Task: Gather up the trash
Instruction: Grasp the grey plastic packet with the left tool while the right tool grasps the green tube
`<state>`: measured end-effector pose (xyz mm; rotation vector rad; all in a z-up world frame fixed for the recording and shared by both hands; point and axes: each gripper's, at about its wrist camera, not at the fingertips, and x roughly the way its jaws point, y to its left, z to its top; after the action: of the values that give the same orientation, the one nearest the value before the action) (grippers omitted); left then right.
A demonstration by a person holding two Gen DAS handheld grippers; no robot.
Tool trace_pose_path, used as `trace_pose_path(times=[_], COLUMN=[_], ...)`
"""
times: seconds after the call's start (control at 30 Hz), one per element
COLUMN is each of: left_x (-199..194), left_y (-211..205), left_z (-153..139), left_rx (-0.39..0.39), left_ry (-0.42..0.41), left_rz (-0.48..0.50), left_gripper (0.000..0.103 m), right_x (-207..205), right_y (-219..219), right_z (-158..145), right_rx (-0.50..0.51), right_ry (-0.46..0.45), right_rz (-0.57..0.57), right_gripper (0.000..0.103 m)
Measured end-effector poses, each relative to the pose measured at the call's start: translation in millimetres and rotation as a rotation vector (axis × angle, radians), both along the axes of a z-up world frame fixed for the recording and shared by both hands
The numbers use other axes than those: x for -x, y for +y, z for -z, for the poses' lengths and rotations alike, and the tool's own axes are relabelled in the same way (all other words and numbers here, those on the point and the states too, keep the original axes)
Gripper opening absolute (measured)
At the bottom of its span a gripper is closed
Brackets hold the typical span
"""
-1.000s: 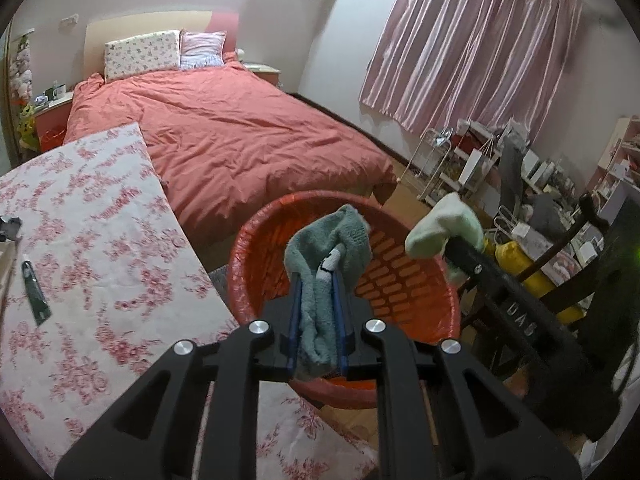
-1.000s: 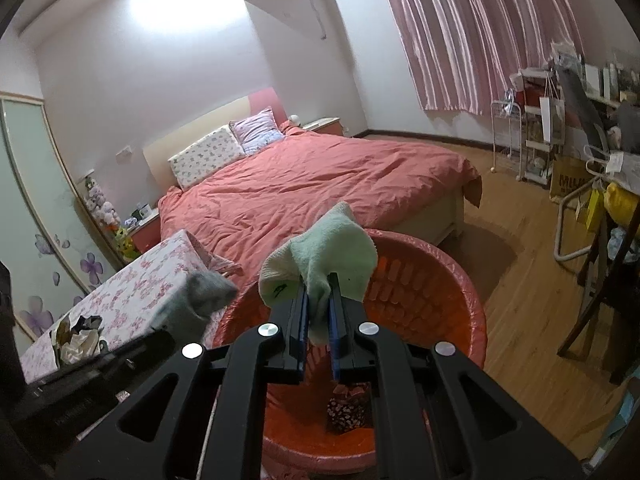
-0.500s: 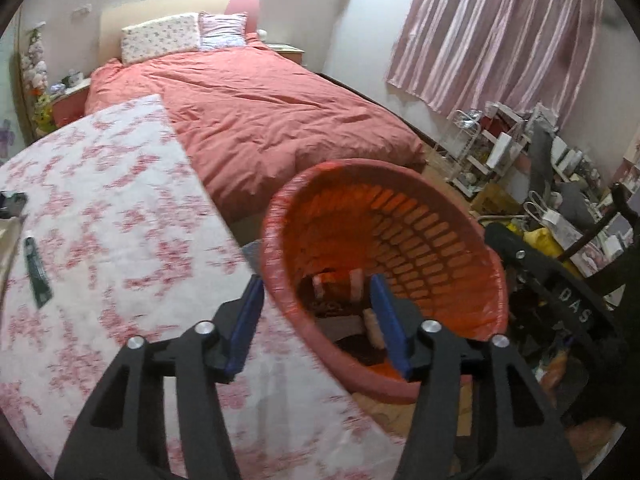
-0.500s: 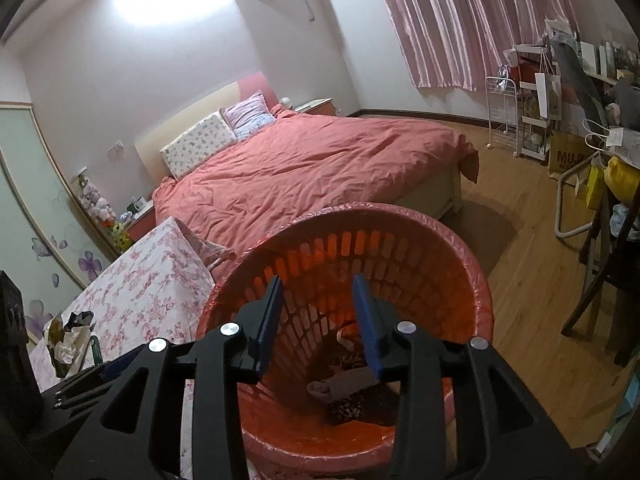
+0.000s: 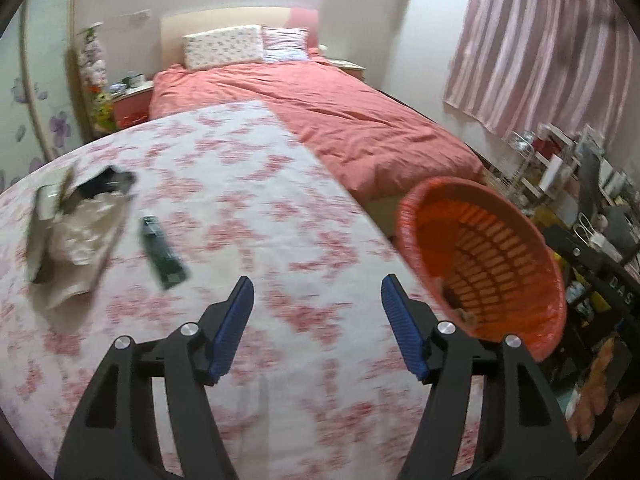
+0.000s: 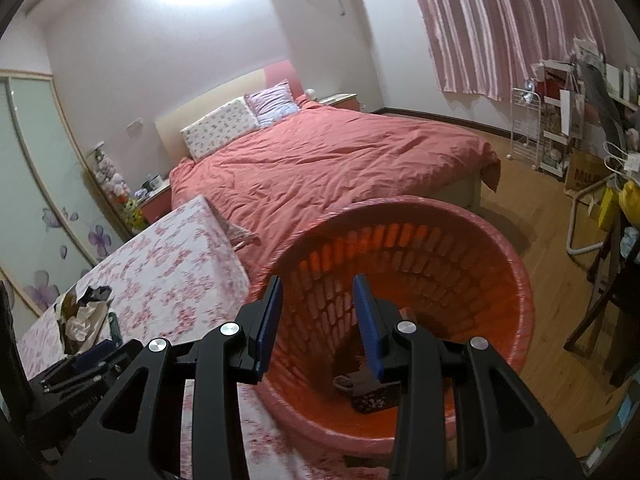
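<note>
An orange slatted basket point(image 6: 460, 248) stands beside the table with socks and a dark patterned item point(image 6: 372, 394) at its bottom; it also shows in the left wrist view point(image 5: 492, 240). My right gripper point(image 6: 318, 290) is open and empty over the basket's near rim. My left gripper point(image 5: 316, 292) is open wide and empty above the floral tablecloth point(image 5: 240, 184). On the table's left lie a crumpled pile of bags and wrappers point(image 5: 76, 224) and a dark green wrapper point(image 5: 162, 248). The pile also shows in the right wrist view point(image 6: 82, 312).
A bed with a red duvet point(image 6: 332, 152) lies behind the table and basket. A cluttered shelf rack point(image 6: 560, 120) and a dark chair point(image 6: 612, 280) stand on the right over wooden floor. Pink curtains point(image 5: 540, 52) hang at the back right.
Both grippers opened and dropped their socks into the basket. My left gripper then swung left from the basket to over the table, bringing the trash pile into view.
</note>
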<state>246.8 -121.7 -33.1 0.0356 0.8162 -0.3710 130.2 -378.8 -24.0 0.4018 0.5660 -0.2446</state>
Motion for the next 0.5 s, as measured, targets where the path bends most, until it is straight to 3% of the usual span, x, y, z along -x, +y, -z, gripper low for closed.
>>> trace_pose_path(times=[0.27, 0.4, 0.5], left_x=[-2.3, -9.0, -20.6], left_y=[78.0, 113.9, 140.1], left_z=[-18.3, -26.0, -27.9], left_rx=[-0.032, -0.044, -0.031], left_ry=[-0.092, -0.126, -0.131], left_rz=[-0.202, -0.33, -0.411], left_gripper=[0.073, 0.086, 0.09], right_x=[-13.3, -19.3, -27.3], right_y=[43.1, 65.1, 84.1], right_z=[-4.3, -3.2, -2.4], right_rx=[0.037, 0.044, 0.041], right_ry=[0.018, 0.032, 0.044], right_rz=[-0.102, -0.154, -0.196], right_gripper=[0.037, 0.037, 0.037])
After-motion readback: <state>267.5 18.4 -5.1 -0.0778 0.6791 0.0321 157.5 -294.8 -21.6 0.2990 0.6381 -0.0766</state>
